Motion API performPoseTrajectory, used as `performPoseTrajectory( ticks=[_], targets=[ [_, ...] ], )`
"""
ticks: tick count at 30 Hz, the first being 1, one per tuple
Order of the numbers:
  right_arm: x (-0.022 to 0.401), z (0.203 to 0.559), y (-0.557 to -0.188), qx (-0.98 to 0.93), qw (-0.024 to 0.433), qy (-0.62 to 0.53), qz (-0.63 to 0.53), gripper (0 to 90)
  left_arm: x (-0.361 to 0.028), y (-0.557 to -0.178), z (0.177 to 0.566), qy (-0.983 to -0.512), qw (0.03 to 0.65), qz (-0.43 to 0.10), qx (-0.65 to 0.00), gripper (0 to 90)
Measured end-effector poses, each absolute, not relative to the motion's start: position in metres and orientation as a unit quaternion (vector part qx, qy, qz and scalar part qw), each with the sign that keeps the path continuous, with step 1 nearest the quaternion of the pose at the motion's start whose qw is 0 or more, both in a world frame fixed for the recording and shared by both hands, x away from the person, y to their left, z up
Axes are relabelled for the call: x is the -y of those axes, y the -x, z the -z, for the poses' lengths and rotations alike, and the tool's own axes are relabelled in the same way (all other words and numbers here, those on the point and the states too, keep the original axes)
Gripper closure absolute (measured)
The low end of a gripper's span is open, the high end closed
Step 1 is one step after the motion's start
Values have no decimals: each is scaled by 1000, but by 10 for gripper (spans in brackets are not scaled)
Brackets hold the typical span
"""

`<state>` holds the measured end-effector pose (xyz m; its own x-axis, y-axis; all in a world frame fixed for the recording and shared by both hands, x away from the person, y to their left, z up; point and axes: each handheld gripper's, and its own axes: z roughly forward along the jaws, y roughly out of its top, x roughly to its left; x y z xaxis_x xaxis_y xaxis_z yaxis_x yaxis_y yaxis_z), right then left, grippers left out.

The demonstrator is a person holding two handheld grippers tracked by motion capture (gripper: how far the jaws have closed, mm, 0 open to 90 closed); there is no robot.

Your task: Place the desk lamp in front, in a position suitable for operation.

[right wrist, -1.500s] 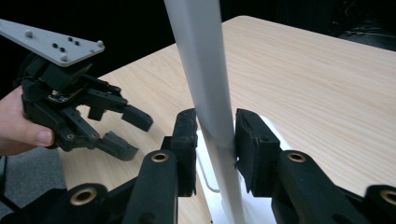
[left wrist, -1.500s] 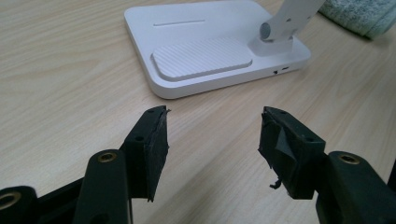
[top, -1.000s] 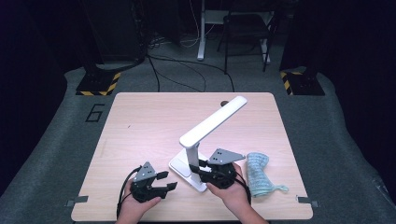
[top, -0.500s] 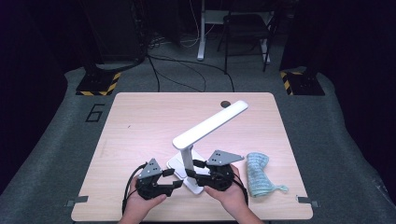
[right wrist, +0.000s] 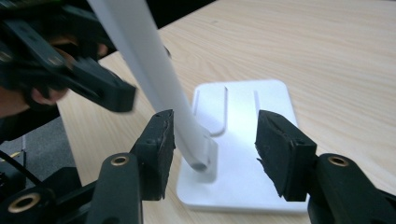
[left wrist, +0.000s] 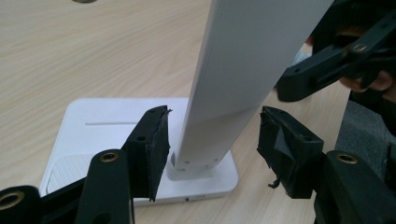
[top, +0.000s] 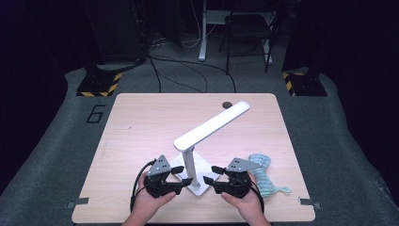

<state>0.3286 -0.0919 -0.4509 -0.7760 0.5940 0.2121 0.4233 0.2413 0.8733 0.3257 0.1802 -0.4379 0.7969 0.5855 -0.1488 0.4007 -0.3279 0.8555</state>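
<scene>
**Both grippers flank the lamp's stem**

The desk lamp point(top: 196, 160) stands near the table's point(top: 141, 122) front edge. The left gripper point(left wrist: 212, 142) straddles its stem, jaws spread, seemingly not pinching. The right gripper point(right wrist: 212, 149) has just been opening, pads clear. Next: close squarely on the stem.

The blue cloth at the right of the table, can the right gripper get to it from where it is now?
Probably yes. The blue cloth lies just beside the right gripper, with nothing on the table between them. But its open jaws point the other way, at the lamp, so the hand would have to turn round first.
</scene>
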Motion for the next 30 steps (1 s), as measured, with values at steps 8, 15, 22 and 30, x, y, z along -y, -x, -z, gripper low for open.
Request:
performPoseTrajectory(
  ticks=[8,15,22,30],
  targets=[
    [107,459,-329,-771,81,-348,-527,397,-174,-328,431,-805,498,-97,-307,366],
    [110,461,-326,-775,89,-343,-523,368,-170,-330,424,-801,507,-96,-302,359],
    [111,462,-325,-777,95,-340,-521,367,-168,-330,420,-806,504,-97,-294,346],
    [112,464,-325,-777,98,-340,-521,367,-166,-331,416,-797,516,-98,-297,356]
  ],
)
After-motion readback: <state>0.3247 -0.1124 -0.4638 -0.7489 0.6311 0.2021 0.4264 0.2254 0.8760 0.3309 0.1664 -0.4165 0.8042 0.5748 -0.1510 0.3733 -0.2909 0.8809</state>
